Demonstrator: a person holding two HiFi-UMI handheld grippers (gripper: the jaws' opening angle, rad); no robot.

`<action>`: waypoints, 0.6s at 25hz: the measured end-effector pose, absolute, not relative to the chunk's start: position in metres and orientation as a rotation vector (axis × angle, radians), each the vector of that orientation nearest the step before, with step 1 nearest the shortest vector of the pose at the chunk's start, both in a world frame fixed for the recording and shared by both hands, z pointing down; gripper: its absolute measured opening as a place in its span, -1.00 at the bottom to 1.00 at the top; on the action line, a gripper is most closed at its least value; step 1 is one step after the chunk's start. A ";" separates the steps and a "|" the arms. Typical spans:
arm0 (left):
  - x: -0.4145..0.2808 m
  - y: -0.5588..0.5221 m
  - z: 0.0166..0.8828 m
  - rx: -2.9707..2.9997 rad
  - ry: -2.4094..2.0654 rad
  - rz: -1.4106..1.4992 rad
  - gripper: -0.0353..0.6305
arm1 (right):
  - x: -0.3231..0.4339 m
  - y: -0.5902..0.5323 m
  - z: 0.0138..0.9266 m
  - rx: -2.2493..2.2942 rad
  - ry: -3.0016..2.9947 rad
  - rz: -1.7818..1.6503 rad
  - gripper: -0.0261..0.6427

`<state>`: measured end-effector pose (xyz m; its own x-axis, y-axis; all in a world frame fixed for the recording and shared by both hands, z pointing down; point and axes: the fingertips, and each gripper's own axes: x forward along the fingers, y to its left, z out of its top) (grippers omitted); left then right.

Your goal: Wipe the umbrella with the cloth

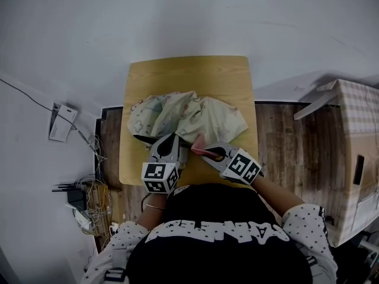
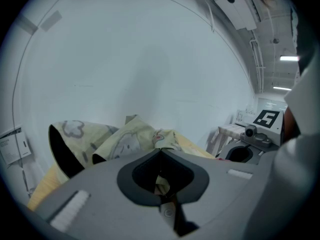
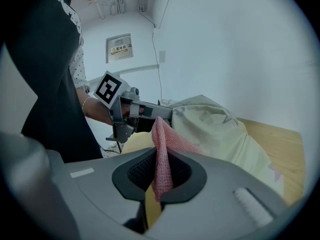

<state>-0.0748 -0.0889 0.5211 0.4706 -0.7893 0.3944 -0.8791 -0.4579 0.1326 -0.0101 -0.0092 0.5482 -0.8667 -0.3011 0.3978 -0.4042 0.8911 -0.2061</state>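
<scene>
Setup: a collapsed umbrella of pale yellow-green printed fabric [image 1: 188, 116] lies crumpled across the middle of the light wooden bench [image 1: 189, 70], with a dark inner lining showing at its near left edge.

Right tool [image 3: 158, 184]: jaws pressed together on a pink knitted cloth [image 3: 163, 146]. The cloth stands up out of the grip as a folded ridge, and its free end lies just beside the umbrella's near edge.

Left tool [image 2: 161, 180]: jaws closed, and a thin fold of the pale umbrella fabric appears to be pinched between them.

Step in hand, as I judge it: bring the cloth onto the fabric and start a stroke. None of the wiping looks done yet.

Notes for doing it well:
- Use the left grip as an anchor and pull the fold lightly taut, so that the loose canopy does not bunch under the cloth.
- Lay the free end of the cloth flat on the fabric. Do not push in with the jaw tips, which could snag.
- Stroke away from the anchored edge, one panel at a time.

Pose: both forearms reach forward from the near edge of the bench. The tools tilt gently downward and converge, with their tips close together at the near side of the umbrella. The marker cubes face up toward the head view.
</scene>
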 end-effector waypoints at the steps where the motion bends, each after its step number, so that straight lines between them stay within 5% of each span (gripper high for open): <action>1: -0.075 -0.089 0.522 2.406 -1.412 0.400 -0.89 | -0.011 -0.007 0.548 0.512 -2.704 0.404 -0.82; 15: -0.076 -0.092 0.526 2.394 -1.413 0.419 -0.89 | 0.009 -0.022 0.506 0.609 -2.949 0.539 -0.82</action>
